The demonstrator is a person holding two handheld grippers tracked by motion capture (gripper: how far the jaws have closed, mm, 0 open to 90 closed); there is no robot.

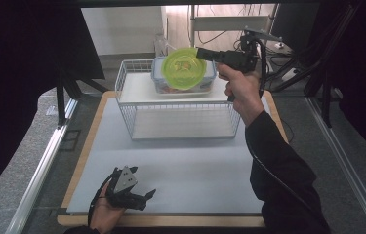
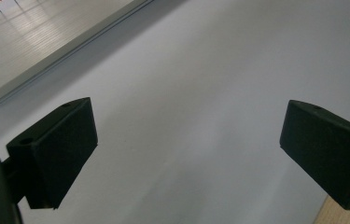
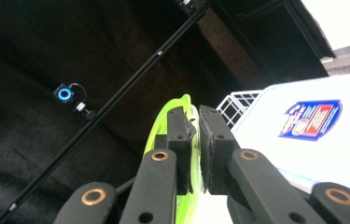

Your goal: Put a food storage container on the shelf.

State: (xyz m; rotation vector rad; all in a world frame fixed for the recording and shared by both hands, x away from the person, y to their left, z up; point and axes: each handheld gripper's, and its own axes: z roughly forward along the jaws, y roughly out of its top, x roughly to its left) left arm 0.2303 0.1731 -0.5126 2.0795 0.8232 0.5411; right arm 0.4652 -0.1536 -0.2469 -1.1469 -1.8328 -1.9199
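Right fingers [image 3: 195, 140] clamp green lid [image 1: 184, 68] edge above container [image 1: 209, 84]; left fingers [image 2: 186, 154] wide, empty.

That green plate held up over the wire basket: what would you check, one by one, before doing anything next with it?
1. Right tool clamped on the green plate rim: ok.
2. Plate lifted off the lidded box: ok, it is tilted up on edge.
3. Box steady on top of the wire basket: ok.
4. Left tool out of the way: ok, open, low over the white mat.
5. Firmness of the grip: cannot tell.
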